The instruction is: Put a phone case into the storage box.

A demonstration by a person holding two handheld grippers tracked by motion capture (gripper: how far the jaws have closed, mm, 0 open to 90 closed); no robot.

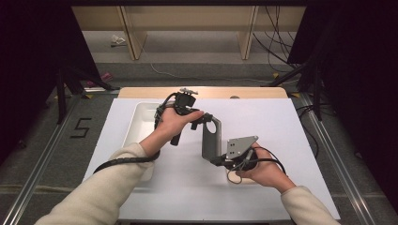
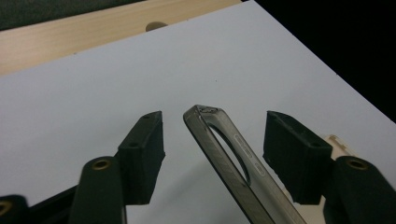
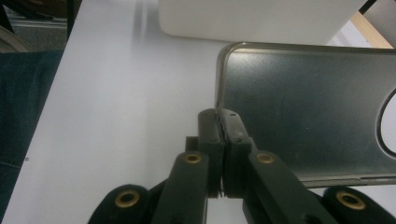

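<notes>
The right gripper (image 3: 223, 122) pinches the edge of a translucent grey plastic phone case (image 3: 303, 107), holding it on edge above the white table sheet (image 1: 277, 126). The left gripper (image 2: 212, 140) straddles its upper corner with jaws half spread, pads (image 2: 142, 144) clear of it. A white rectangular tray (image 1: 136, 124) sits nearby.

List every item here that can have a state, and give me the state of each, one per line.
Phone case: grey, empty, held up off the table, right gripper pinching one edge.
Right gripper: shut on the phone case.
Left gripper: open, jaws astride the case's other end, not touching it.
White tray: on the table at the left, looks empty where visible.
</notes>
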